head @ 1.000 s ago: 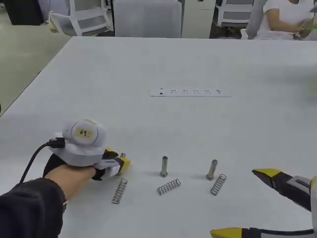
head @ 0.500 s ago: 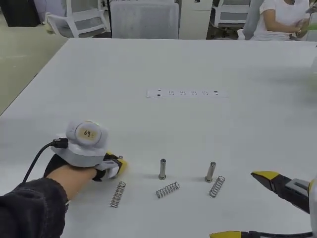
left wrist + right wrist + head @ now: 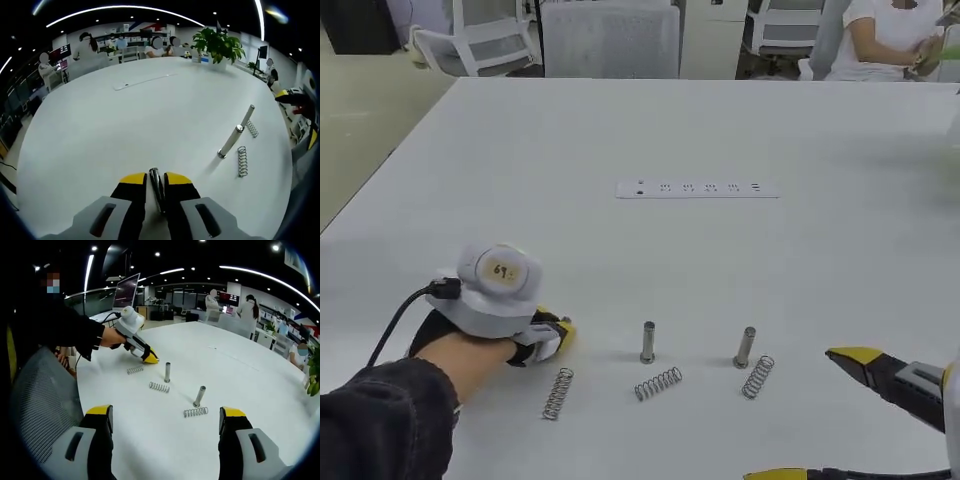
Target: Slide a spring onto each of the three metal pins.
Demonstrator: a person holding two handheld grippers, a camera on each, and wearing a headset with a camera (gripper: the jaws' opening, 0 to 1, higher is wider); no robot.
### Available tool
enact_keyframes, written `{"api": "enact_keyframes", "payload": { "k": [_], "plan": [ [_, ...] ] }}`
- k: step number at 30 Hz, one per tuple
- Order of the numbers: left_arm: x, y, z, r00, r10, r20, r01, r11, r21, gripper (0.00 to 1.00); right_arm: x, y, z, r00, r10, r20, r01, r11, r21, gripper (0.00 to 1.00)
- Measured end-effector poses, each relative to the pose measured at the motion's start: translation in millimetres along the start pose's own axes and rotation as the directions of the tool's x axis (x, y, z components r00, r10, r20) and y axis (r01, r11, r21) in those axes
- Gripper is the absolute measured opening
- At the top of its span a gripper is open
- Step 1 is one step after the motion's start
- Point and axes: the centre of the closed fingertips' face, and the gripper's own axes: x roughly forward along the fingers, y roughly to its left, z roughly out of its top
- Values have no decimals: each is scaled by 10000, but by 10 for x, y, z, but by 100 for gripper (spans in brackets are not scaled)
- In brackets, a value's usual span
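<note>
Three springs lie loose on the bench [image 3: 740, 260]: the left spring [image 3: 558, 392], the middle spring [image 3: 658, 383] and the right spring [image 3: 758, 376], none yet on a pin. My left tool [image 3: 155, 176] is clamped on the third pin [image 3: 156, 192], low beside the left spring. The middle pin [image 3: 648, 341] and the right pin [image 3: 745, 346] stand upright, each just behind its own spring. My right tool [image 3: 166, 414] hangs with its jaws wide apart, near the right spring.

I judge that a spring pinched off-centre could squirt out of the jaws or roll away, and that my wide right tool, coming in, could knock the right pin over. The third pin might tilt or slip if my grip on it is shallow.

Against a second ago, nothing on the bench has moved and both tools sit as they were; only my head has shifted.
</note>
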Motion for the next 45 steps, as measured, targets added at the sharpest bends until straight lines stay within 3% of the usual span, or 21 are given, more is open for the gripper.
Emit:
{"api": "enact_keyframes", "payload": {
  "k": [6,15,32,45],
  "plan": [
    [7,-24,11,9999,-65,-84,66,9999,154,1,-6,-15,9,10000,-44,45,44,10000,0,87],
    [-87,-16,-11,9999,8,-162,-11,9999,-158,0,-1,-14,18,10000,-57,45,57,10000,-24,87],
    [-385,-72,100,9981,-99,603,127,9989,-462,0,-8,17,35,10000,-3,52,4,9997,-263,86],
    [-549,-71,67,9957,-70,925,136,9973,-716,0,-27,45,51,10000,1,78,2,9990,-437,86]
  ]
}}
